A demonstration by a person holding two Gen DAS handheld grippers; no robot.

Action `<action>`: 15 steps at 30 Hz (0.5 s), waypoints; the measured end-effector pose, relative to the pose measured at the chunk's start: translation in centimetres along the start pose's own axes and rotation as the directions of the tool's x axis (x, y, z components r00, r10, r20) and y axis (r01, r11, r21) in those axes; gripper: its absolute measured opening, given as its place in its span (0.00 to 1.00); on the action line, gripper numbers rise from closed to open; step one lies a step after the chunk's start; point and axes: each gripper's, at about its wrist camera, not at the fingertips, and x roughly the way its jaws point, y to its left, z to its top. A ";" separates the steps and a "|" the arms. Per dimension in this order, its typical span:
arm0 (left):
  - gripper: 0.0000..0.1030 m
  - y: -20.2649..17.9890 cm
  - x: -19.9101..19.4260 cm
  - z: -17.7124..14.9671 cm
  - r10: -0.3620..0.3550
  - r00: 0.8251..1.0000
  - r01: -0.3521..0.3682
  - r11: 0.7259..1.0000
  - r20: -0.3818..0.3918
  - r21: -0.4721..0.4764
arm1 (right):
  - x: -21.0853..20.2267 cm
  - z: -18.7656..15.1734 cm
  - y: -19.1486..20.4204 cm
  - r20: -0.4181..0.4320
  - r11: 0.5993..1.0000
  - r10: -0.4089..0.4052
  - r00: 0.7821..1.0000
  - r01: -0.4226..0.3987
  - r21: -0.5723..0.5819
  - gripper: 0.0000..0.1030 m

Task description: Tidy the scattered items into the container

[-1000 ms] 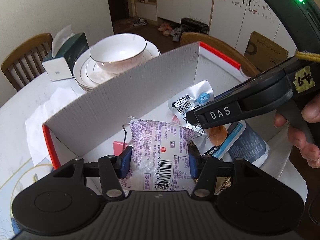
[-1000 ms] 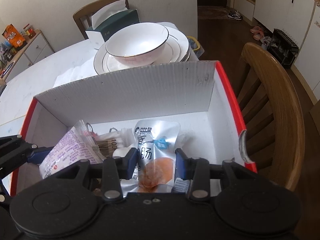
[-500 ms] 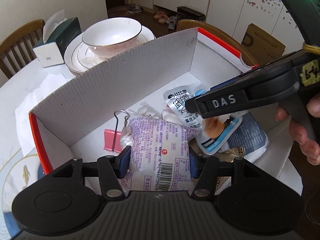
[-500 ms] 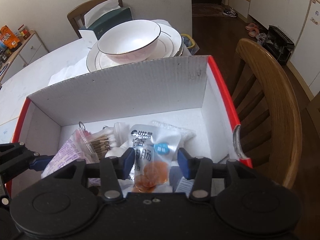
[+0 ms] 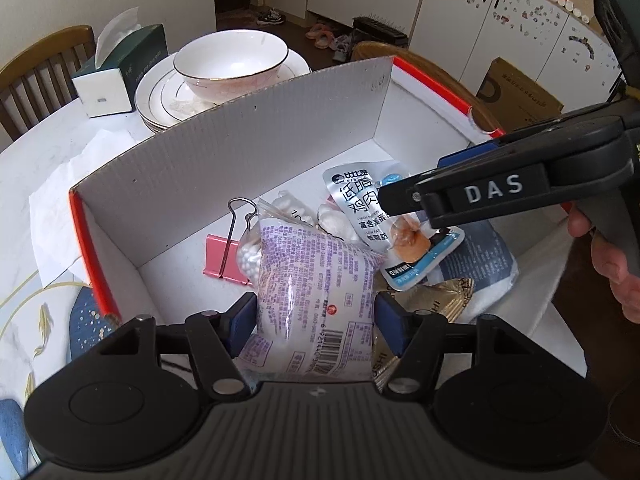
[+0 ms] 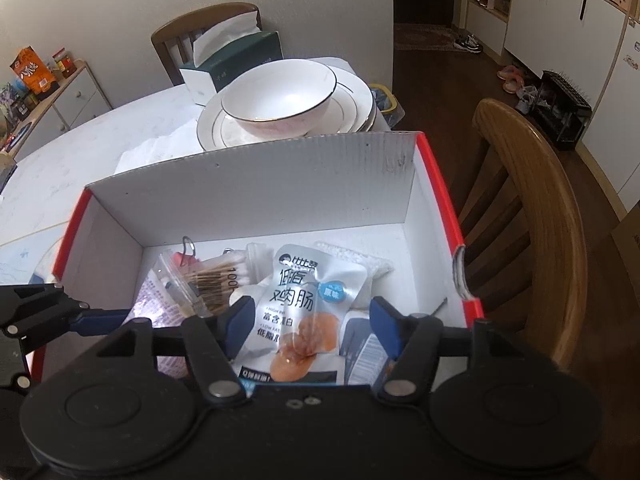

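Observation:
A white cardboard box [image 5: 240,152] with red outer sides holds the items. My left gripper [image 5: 316,320] points down into it, its jaws opening. A purple-printed packet [image 5: 316,272] lies between its pads, which barely clear the packet's sides. My right gripper [image 6: 312,324] hangs over the box [image 6: 260,184] with its jaws opening. A silver sausage packet [image 6: 304,300] lies between its pads with gaps on both sides. A bag of cotton swabs [image 6: 216,280], a pink binder clip [image 5: 224,256] and a dark blue packet [image 5: 476,256] also lie inside.
A white bowl on stacked plates [image 5: 230,60] and a green tissue box [image 5: 120,72] stand just behind the box. White paper [image 5: 72,184] lies at its left. A wooden chair [image 6: 532,200] is close on the right, and a person's hand [image 5: 612,256] holds the right gripper.
Both grippers' jaws have spread apart. The sausage packet has come free of the right pads and lies flatter in the box. The purple packet has settled lower.

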 end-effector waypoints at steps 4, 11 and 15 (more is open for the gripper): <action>0.61 -0.1 -1.2 -0.5 -0.003 1.000 0.002 1.000 0.031 0.017 | -1.2 -0.5 0.1 0.017 1.000 0.008 1.000 -0.008 -0.008 0.62; 0.62 0.4 -3.4 -1.2 -0.046 0.996 0.048 0.999 0.080 -0.023 | -3.6 -1.7 0.5 0.059 0.999 0.044 0.997 -0.044 -0.006 0.64; 0.62 0.7 -4.7 -1.6 -0.049 0.992 0.054 0.998 0.117 -0.039 | -5.0 -2.5 1.0 0.094 0.999 0.052 0.994 -0.052 -0.009 0.65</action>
